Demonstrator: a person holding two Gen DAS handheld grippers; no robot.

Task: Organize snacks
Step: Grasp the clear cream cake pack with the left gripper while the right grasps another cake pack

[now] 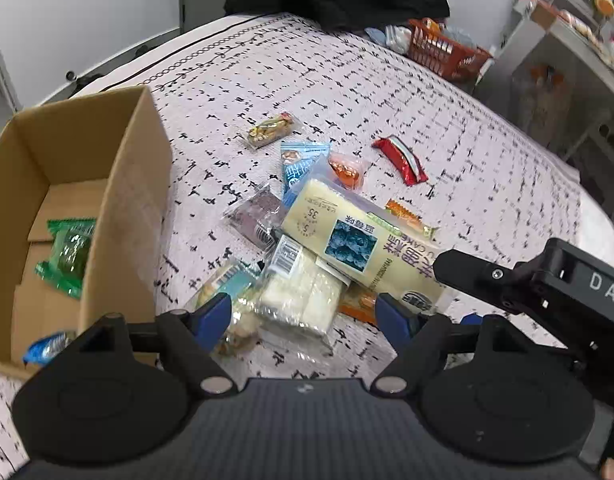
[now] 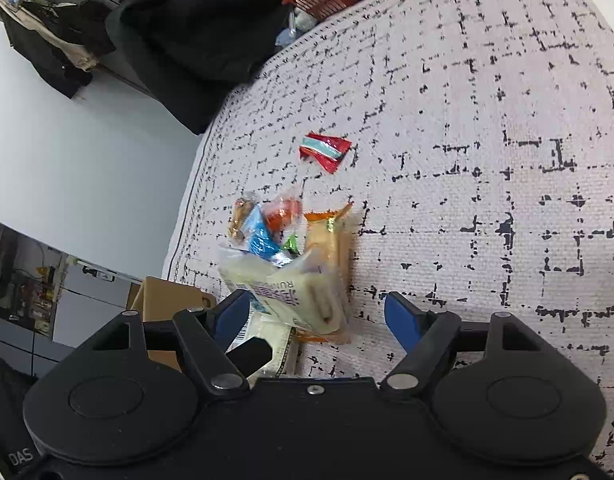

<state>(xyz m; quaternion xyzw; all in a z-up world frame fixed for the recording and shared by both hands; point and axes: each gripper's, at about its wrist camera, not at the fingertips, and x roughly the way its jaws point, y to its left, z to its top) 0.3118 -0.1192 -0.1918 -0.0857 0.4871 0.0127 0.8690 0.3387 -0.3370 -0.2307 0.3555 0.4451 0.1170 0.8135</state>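
Both jaws are spread wide and empty, so the left gripper (image 1: 303, 314) should be lowered squarely around the clear-wrapped white cake (image 1: 303, 292) and the right gripper (image 2: 319, 316) around the blueberry cake pack (image 1: 347, 236), before either is carried to the cardboard box (image 1: 123, 200).

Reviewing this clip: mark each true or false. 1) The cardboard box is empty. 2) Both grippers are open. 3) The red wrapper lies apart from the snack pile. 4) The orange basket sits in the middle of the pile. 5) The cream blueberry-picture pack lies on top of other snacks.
1) False. The brown cardboard box already holds a green wrapped snack.
2) True. The left gripper and right gripper both have their blue fingers spread, holding nothing.
3) True. The red foil wrapper lies alone on the patterned cloth.
4) False. The orange slatted basket stands at the far edge.
5) True. The cream blueberry-picture pack rests over other packets.
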